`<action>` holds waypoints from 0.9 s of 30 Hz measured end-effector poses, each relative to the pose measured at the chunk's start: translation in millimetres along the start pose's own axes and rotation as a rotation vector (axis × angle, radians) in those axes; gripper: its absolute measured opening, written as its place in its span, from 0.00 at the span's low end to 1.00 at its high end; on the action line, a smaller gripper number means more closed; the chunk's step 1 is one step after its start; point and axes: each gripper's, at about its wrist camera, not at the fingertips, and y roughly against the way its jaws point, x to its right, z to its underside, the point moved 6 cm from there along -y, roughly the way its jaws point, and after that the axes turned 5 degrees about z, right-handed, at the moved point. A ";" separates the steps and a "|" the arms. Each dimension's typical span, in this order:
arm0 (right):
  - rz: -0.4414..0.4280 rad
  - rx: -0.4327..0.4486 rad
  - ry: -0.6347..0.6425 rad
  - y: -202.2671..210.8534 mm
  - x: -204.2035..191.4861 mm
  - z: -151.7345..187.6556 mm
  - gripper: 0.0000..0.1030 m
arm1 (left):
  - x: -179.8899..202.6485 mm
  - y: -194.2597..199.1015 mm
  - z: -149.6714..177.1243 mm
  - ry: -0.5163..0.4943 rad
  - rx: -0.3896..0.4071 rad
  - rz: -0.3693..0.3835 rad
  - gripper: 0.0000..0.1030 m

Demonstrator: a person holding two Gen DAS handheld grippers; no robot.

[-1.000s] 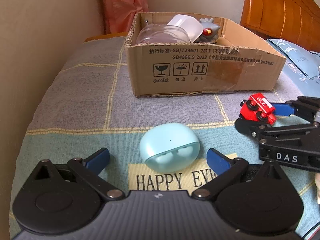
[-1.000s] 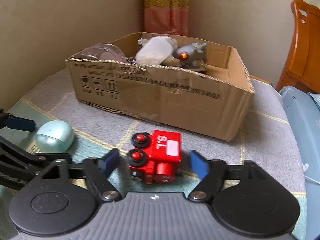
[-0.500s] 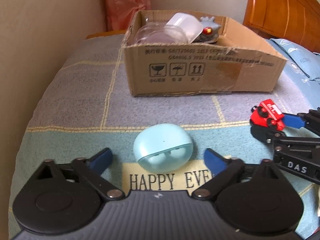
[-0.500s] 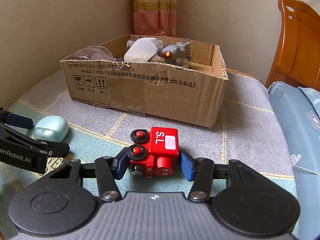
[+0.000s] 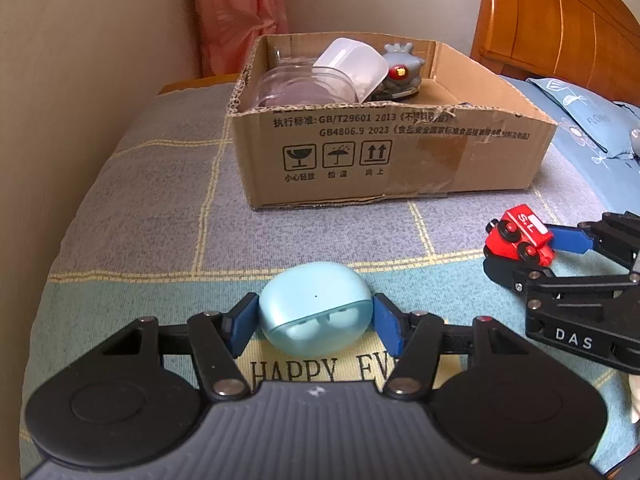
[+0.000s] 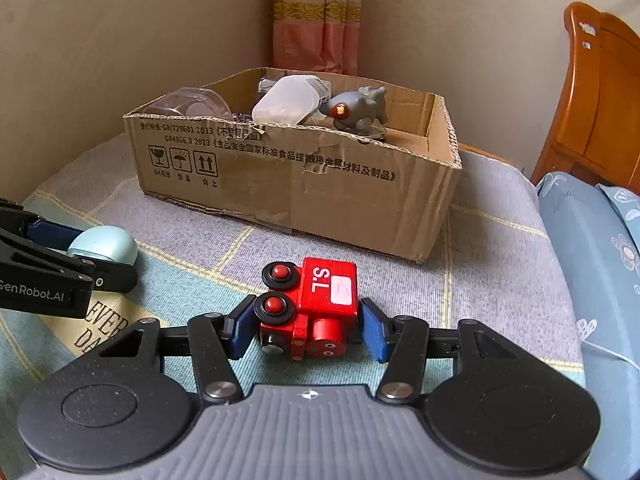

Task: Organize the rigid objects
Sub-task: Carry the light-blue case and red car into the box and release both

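A pale blue earbud case point(image 5: 316, 308) lies on the checked blanket point(image 5: 140, 208). My left gripper point(image 5: 316, 326) is shut on it, blue pads touching both sides. A red toy train point(image 6: 310, 312) marked "S.L" sits between the pads of my right gripper point(image 6: 308, 330), which is shut on it. The train point(image 5: 520, 238) and right gripper point(image 5: 560, 264) also show at the right of the left wrist view. The earbud case point(image 6: 106, 248) and left gripper point(image 6: 80, 256) show at the left of the right wrist view. A cardboard box point(image 5: 380, 160) stands behind.
The box point(image 6: 296, 188) holds a clear jar point(image 5: 304, 88), a white container point(image 5: 352, 64) and a grey toy figure point(image 5: 400, 70). A wall runs along the left. A wooden headboard point(image 5: 560, 28) and a blue pillow point(image 6: 600, 248) are on the right.
My left gripper has closed on the earbud case. My right gripper has closed on the red train and lifted slightly; both views have pulled back from the box.
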 end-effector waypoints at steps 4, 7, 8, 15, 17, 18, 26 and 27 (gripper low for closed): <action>0.000 -0.008 0.015 -0.1 -1.7 -1.7 0.54 | 0.2 -0.6 -0.8 -0.018 -0.011 0.009 0.59; -0.008 -0.016 0.031 1.9 -1.9 -2.1 0.53 | 0.6 -0.6 -2.1 -0.045 -0.022 0.017 0.58; -0.016 -0.019 0.033 3.1 -1.6 -2.1 0.53 | 1.4 -0.4 -2.4 -0.059 -0.026 0.020 0.58; -0.037 -0.038 0.060 11.2 5.6 -3.5 0.53 | 4.0 4.5 -3.4 -0.144 -0.056 0.039 0.58; -0.043 -0.041 0.066 14.7 8.0 -3.9 0.53 | 4.9 8.3 -5.9 -0.155 -0.057 0.053 0.58; -0.046 -0.042 0.070 17.1 9.0 -4.2 0.53 | 5.4 10.2 -7.9 -0.159 -0.056 0.060 0.58; -0.068 -0.046 0.136 34.7 15.5 -11.4 0.53 | 14.3 39.0 -32.7 -0.222 -0.023 0.108 0.58; -0.072 -0.043 0.135 37.2 16.7 -13.1 0.53 | 15.6 42.7 -36.8 -0.229 -0.018 0.116 0.58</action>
